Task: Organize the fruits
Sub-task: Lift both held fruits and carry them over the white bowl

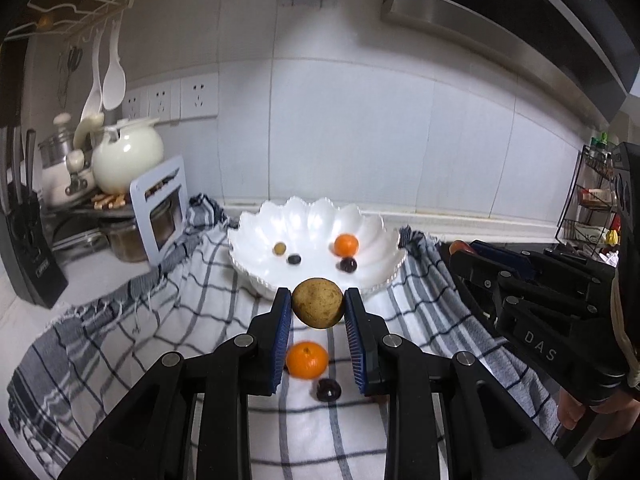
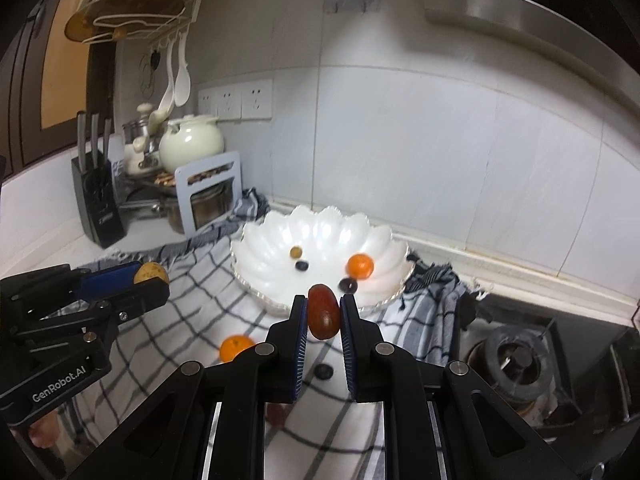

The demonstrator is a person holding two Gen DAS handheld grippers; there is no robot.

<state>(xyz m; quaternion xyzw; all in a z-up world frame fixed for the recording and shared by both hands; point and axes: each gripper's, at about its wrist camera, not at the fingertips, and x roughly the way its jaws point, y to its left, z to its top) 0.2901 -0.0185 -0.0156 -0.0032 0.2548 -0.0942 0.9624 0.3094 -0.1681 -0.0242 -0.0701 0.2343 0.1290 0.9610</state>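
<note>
Step in hand: carrying two fruits to the scalloped white bowl (image 1: 260, 236), by my reading; both tools sit short of its near rim.
How to do it well: bring each fruit over the bowl's hollow before releasing, low enough that it does not bounce out; keep the two tools apart so they do not knock; avoid dropping onto fruit already inside.
Left tool (image 1: 318, 304): nearly closed, pads pressing both sides of a brown longan (image 1: 317, 302), held clear of the cloth.
Right tool (image 2: 324, 312): closed tight on a dark red jujube-like fruit (image 2: 323, 312), gripped across its narrow sides, long axis upright.
Bowl contents: a small orange (image 1: 346, 245), two dark round fruits (image 1: 295, 259) (image 1: 347, 265), one small olive-brown fruit (image 1: 279, 248).
Still on the cloth: an orange (image 1: 307, 360) and a dark grape-like fruit (image 1: 328, 390), both on the checked cloth (image 1: 180, 320) near the desk's front edge, below the left tool.
Bowl place: on the cloth, toward the desk's back edge by the tiled wall.
Risk: round fruit may roll off the cloth if released early.
</note>
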